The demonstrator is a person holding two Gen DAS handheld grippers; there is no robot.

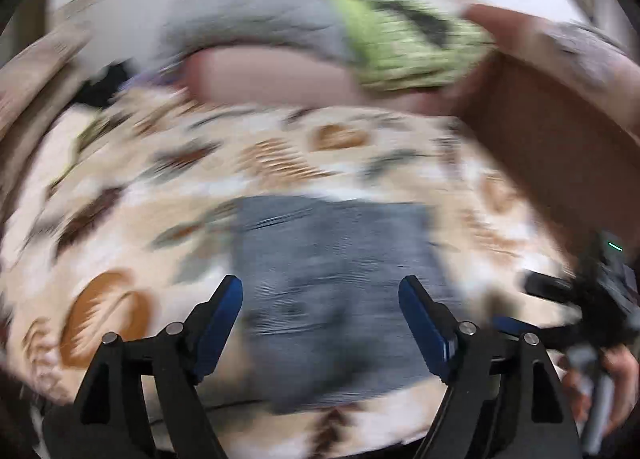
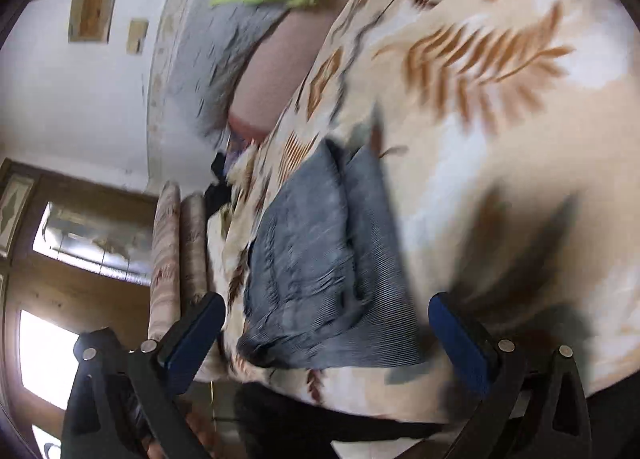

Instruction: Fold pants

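Blue-grey ribbed fabric, the pants (image 1: 336, 299), lies in a compact, roughly rectangular bundle on the bed, near the bed's near edge, resting on a cream bedspread printed with brown and ochre leaves (image 1: 280, 163). Both views are smeared by motion blur, so fine detail is unreliable. In the right wrist view the pants (image 2: 320, 259) show at least two stacked layers with a rounded fold at the near end, which suggests the folding is largely done, though the blur hides whether the edges line up. The left tool (image 1: 320, 323) has its blue-padded fingers spread wide with nothing between them, poised above the bundle. The right tool (image 2: 326, 331) is likewise spread and empty, its fingers framing the near end of the pants without visibly touching them. A lime-green patterned pillow (image 1: 404, 47) and a grey pillow (image 1: 248, 19) sit at the far side of the bed, well apart from the pants. The main risk from here is the loose stack: with neither tool gripping it, a fast pass or a finger catching the top layer could drag it open and undo the fold. The bundle also lies close to the bed's edge, so a push toward that side could tip it off. A pinch that takes only the upper layer would lift that layer alone and leave the rest behind.
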